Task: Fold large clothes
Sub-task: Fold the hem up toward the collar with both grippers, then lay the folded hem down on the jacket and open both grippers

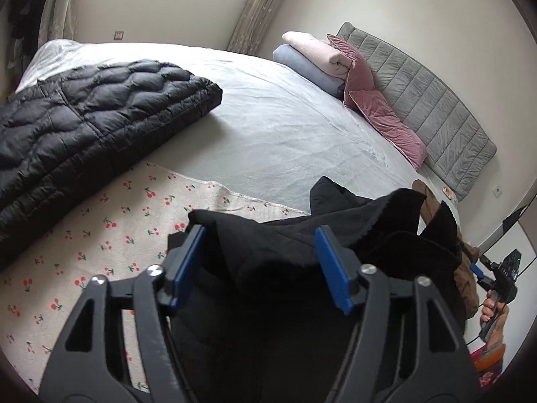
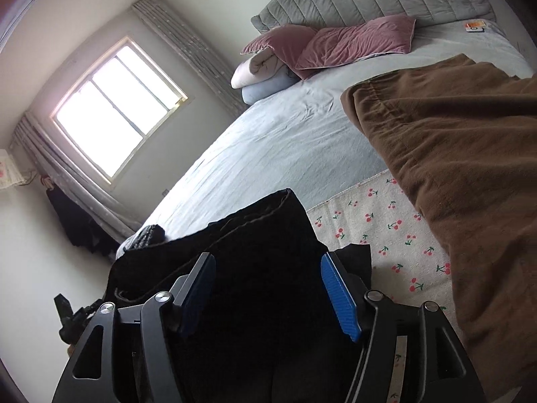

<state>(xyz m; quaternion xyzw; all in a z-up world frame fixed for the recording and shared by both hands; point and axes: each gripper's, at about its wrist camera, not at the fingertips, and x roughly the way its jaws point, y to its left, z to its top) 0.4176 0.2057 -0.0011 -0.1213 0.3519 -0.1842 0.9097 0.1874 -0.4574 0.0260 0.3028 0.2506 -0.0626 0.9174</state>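
Observation:
A black garment (image 1: 275, 255) lies bunched between the fingers of my left gripper (image 1: 258, 265), whose jaws stand wide open around it above the cherry-print cloth (image 1: 110, 221). In the right wrist view the same black garment (image 2: 255, 245) fills the gap of my right gripper (image 2: 268, 288), also wide open. The right gripper shows in the left wrist view (image 1: 483, 275) at the far right, held by a hand. A brown garment (image 2: 463, 174) lies on the bed to the right.
A black quilted jacket (image 1: 84, 121) lies folded on the bed's left. Pink pillows (image 1: 379, 110), folded blankets (image 1: 312, 57) and a grey headboard (image 1: 429, 97) stand at the far side. The grey sheet (image 1: 285, 141) spans the middle. A window (image 2: 114, 110) is behind.

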